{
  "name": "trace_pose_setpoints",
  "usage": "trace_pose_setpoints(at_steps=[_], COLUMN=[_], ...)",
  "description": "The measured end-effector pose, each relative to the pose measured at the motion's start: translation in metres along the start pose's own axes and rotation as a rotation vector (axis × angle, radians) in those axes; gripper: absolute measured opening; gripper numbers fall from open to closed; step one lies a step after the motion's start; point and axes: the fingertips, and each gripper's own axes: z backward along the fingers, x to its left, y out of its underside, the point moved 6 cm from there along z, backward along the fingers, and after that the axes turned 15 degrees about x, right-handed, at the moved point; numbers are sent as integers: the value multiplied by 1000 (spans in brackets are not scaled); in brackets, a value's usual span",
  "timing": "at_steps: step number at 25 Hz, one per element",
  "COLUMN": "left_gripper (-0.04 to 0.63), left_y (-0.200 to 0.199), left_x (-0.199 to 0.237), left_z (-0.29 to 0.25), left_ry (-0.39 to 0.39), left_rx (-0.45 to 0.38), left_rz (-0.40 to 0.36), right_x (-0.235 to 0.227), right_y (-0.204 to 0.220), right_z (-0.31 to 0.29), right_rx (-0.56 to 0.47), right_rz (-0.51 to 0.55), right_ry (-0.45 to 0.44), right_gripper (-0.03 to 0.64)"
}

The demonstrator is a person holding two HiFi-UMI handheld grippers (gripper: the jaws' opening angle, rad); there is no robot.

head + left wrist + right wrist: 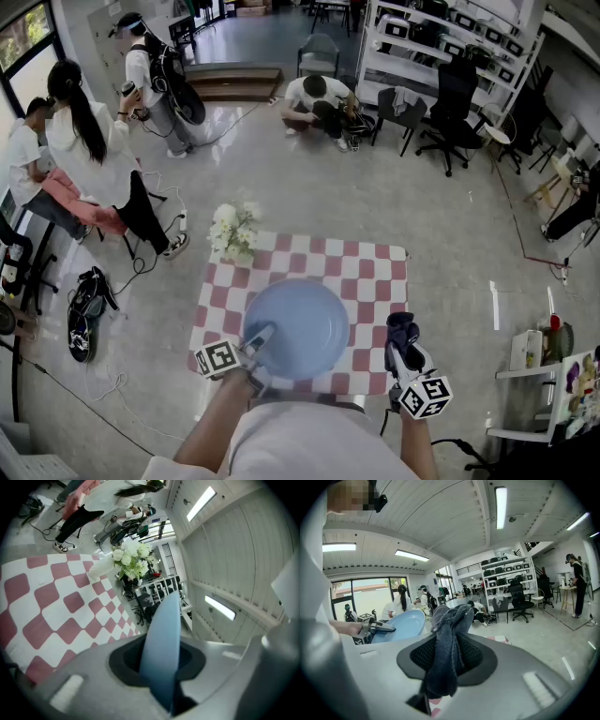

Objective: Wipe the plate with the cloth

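Low in the frame, pinches the plate (305, 323) by its lower-left rim with the left claw (262, 337), jaws closed on the thin edge, dish tilted over the checked surface (375, 267). Looks rigid, smooth, probably slippery and breakable: best taken firmly at the rim. At lower right, clamps the cloth (449, 634) in the right claw (403, 330), jaws shut on a soft, limp, light wad, near the plate but apart. Further up, shows flowers (232, 230) at the surface's upper-left corner.

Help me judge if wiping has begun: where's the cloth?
Head view, lower right: the dark grey cloth is clamped in the right tool, at the right edge of the checkered table, clear of the blue plate in the left tool.
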Motion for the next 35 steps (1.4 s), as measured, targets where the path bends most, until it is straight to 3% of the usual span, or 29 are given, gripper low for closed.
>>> trace_pose_setpoints(at_steps=[19,35], left_gripper=[74,72], left_y=[-8,-9], left_x=[-11,-23], left_z=[-3,-7], left_ry=[-4,0], left_rx=[16,38], left_rz=[-16,-38], right_x=[-2,12], right_y=[-12,-35], right_z=[-8,-18], right_rx=[10,21], right_rz=[-3,64], right_ry=[-19,-73], right_gripper=[112,112])
